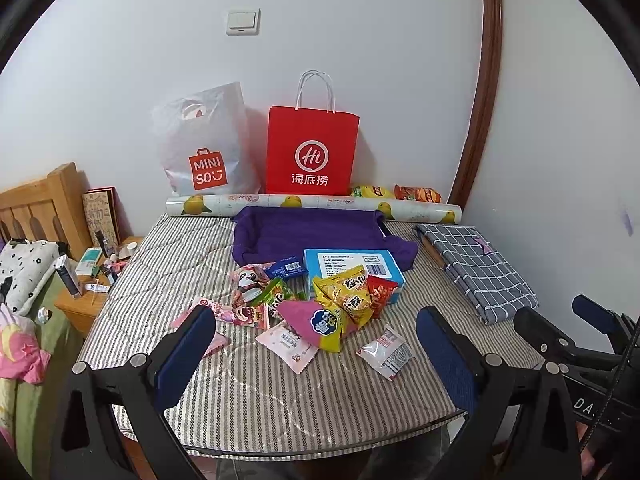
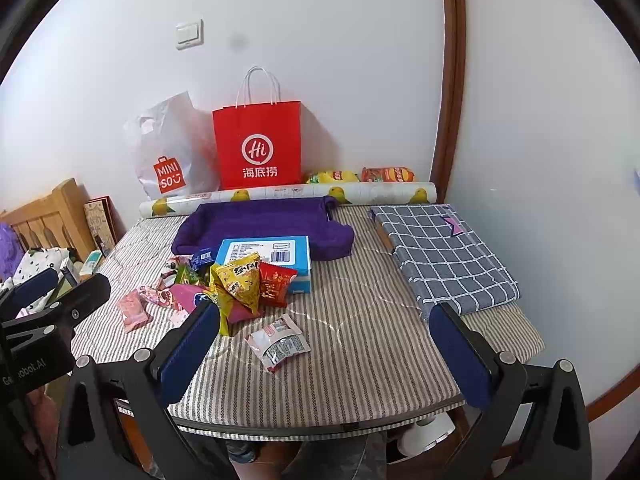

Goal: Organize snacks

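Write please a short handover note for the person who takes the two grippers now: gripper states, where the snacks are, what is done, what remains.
Left gripper: open, empty, above the table's near edge.
Right gripper: open, empty, same height.
Snack pile lies loose on the striped table cover, in front of the purple tray; blue box leans on the tray's front.
Done: nothing sorted; tray looks empty.
Left: move all snacks, presumably into the tray.
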Tool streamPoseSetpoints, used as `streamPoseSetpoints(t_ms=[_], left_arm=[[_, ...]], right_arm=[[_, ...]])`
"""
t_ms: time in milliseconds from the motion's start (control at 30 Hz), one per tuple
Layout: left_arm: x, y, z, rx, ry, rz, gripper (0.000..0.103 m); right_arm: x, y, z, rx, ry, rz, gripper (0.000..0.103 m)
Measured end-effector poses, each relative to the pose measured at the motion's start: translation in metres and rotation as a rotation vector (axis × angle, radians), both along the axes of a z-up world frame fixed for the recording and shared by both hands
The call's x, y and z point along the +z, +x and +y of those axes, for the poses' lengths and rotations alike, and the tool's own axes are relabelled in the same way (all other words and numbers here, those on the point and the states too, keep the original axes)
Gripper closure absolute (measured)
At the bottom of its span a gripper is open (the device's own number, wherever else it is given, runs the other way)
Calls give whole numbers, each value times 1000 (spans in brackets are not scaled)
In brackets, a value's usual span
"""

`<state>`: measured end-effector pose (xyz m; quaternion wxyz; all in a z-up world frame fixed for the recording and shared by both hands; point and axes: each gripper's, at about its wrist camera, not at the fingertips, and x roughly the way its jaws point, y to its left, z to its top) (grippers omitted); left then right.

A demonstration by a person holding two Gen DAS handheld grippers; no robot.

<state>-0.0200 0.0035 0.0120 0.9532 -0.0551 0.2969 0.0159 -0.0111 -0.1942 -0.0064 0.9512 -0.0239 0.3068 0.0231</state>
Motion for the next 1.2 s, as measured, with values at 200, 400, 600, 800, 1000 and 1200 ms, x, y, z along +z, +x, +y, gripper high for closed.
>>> streamPoseSetpoints(t_ms=[200, 400, 600, 800, 1000, 1200], left_arm=[[-4, -2, -1, 1, 3, 2, 2], [-1, -1, 2, 4, -5, 2, 2], [-3, -1, 6, 7, -13, 5, 2], [-2, 0, 9, 12, -18, 5, 2], [-2, -1, 8, 13, -18, 4, 2], [-3, -2, 9, 9, -18, 6, 2]], right_arm=[[-2, 0, -1, -6, 4, 5, 0], [-2, 1, -1, -10, 5, 5, 0], [-3, 0, -1, -15, 7, 2, 0], [-3, -1, 2, -13, 4, 0, 0], [-3, -2, 2, -13, 7, -3, 0], [-4, -1, 2, -16, 7, 0, 0]])
